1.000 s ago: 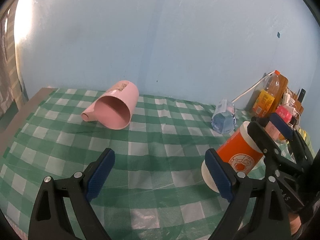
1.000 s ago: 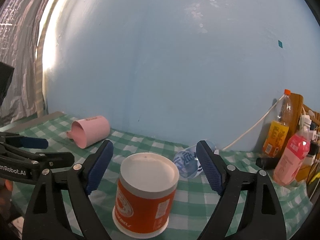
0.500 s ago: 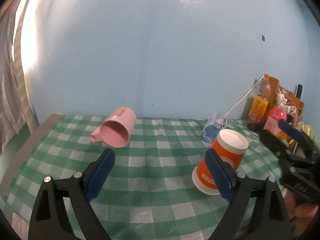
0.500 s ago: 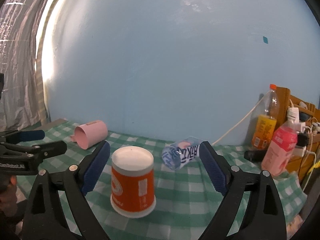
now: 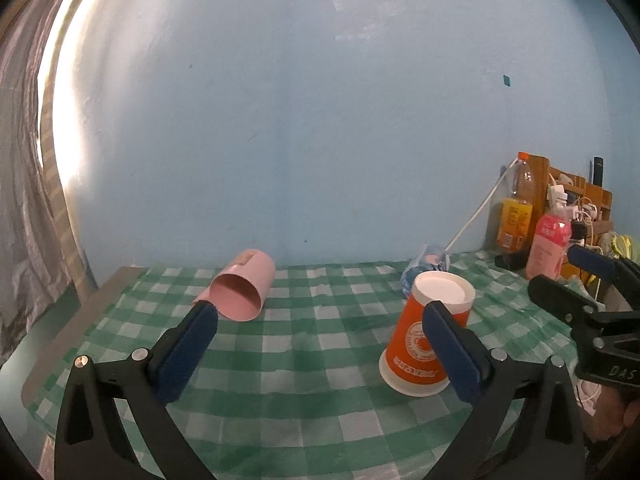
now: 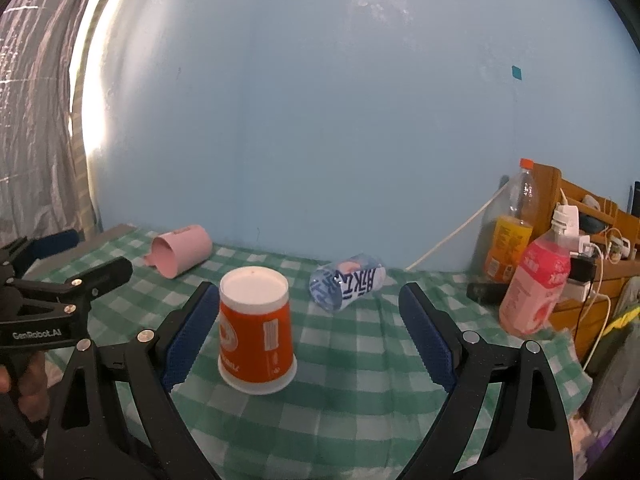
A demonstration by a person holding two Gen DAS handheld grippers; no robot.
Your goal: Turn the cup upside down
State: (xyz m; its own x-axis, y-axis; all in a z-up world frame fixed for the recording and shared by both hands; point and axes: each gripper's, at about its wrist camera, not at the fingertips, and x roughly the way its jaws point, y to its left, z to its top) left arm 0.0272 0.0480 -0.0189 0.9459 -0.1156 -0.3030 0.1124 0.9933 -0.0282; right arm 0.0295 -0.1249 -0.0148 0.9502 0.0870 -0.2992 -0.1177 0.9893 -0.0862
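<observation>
Tabletop (image 6: 360,400): covered with a green and white checked cloth, stands against a blue wall.
Orange bottle (image 6: 508,236): upright at the far right, orange drink fills the lower part, the upper part is clear.
Pink bottle (image 6: 534,292): upright just in front of the orange bottle, pink liquid fills nearly all of it.
Orange cup (image 6: 256,320): stands upside down on the cloth, white bottom up, wide rim on the tabletop; inside is hidden.
Pink cup (image 5: 244,292): lies on its side at the far left of the cloth, mouth turned to the left camera, nothing inside it.
Blue printed cup (image 6: 348,282): lies on its side behind the orange cup; content is hard to make out.
Hidden parts: the left view shows the orange cup (image 5: 428,340) partly covered by a blue pad.
Left tongs (image 5: 320,350): wide open, hold nothing, above the cloth.
Right tongs (image 6: 310,330): wide open, hold nothing; the orange cup is near the left pad, if touching I cannot tell.
</observation>
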